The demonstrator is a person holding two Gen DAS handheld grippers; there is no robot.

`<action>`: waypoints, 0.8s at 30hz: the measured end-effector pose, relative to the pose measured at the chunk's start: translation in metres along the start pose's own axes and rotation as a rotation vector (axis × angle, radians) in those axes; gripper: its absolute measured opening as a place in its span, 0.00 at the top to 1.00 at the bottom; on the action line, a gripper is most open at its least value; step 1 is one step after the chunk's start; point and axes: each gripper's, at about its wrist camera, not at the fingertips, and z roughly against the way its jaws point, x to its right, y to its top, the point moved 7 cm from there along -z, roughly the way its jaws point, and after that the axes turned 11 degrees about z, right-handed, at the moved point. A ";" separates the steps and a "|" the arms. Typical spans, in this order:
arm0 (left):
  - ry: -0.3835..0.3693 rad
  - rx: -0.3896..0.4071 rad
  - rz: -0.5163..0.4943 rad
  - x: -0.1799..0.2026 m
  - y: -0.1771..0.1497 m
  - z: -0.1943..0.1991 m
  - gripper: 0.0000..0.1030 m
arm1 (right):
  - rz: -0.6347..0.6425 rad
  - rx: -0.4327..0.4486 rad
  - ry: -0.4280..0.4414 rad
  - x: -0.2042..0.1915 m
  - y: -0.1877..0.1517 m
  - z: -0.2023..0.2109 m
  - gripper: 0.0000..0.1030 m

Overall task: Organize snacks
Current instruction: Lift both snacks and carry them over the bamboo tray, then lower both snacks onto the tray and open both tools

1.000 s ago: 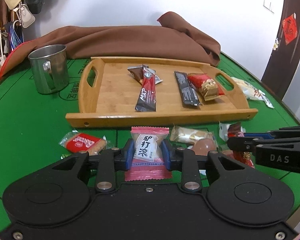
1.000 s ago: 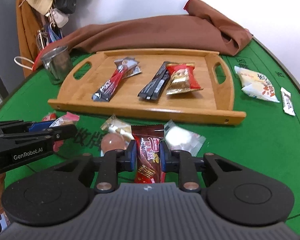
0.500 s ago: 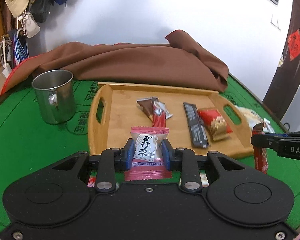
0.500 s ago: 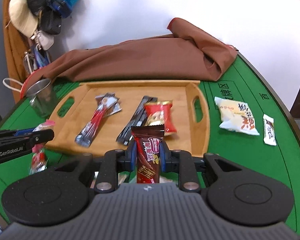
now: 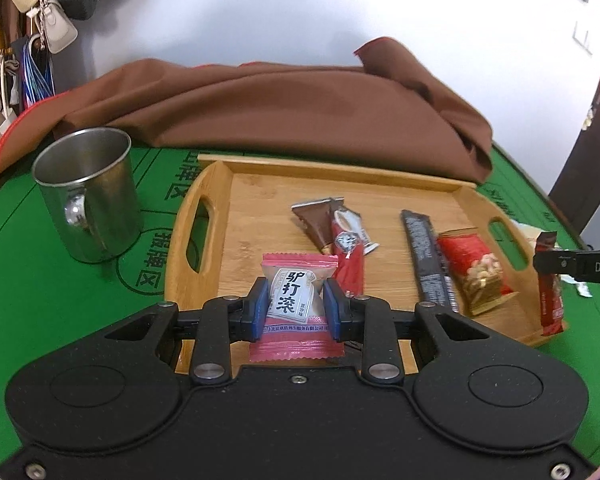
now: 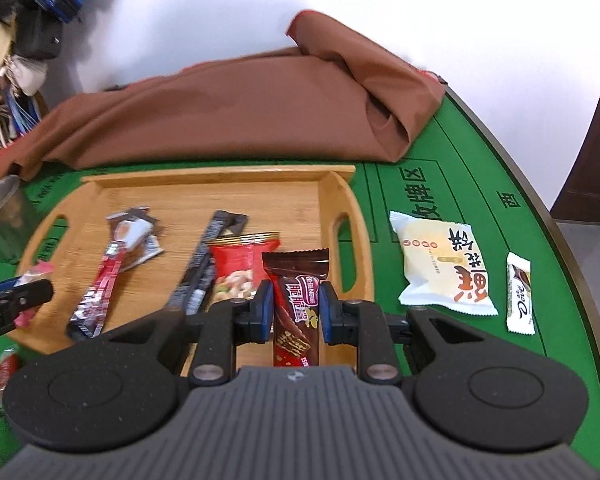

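Over the near edge of the bamboo tray (image 5: 204,184), the left tool (image 5: 295,309) pinches a pink-and-white candy packet (image 5: 296,300) across its puffy middle, its crimped ends free above and below the blue pads. The right tool (image 6: 291,309) is pressed onto a dark red wafer bar (image 6: 296,308), gripped at mid-length and standing upright above the tray's right end, beside the handle slot. Both packets look very light; the film wrappers are thin, slick and crinkly, so a grip across the filled body should be safer than one on a flat crimp, which could slide out. The candy packet seems soft and air-cushioned and will likely squash a little; the wafer is probably brittle, so hard squeezing could crack it. Already lying in the tray are a red stick sachet (image 5: 350,258), a black stick sachet (image 5: 426,256) and a red nut packet (image 5: 474,264). On the green table (image 6: 480,184), right of the tray, a cream pastry packet (image 6: 444,268) and a small white chocolate (image 6: 520,294) remain outside, and a steel mug (image 5: 88,196) stands to the tray's left.
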 end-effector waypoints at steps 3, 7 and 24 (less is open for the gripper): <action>0.010 -0.010 -0.004 0.000 -0.001 -0.012 0.74 | 0.007 -0.022 -0.010 0.003 0.001 -0.015 0.73; 0.026 -0.016 -0.017 0.001 -0.001 -0.024 0.74 | -0.006 -0.039 -0.020 0.009 0.006 -0.032 0.73; 0.022 -0.026 -0.010 0.008 0.007 -0.047 0.74 | -0.012 -0.086 0.003 0.006 0.025 -0.076 0.73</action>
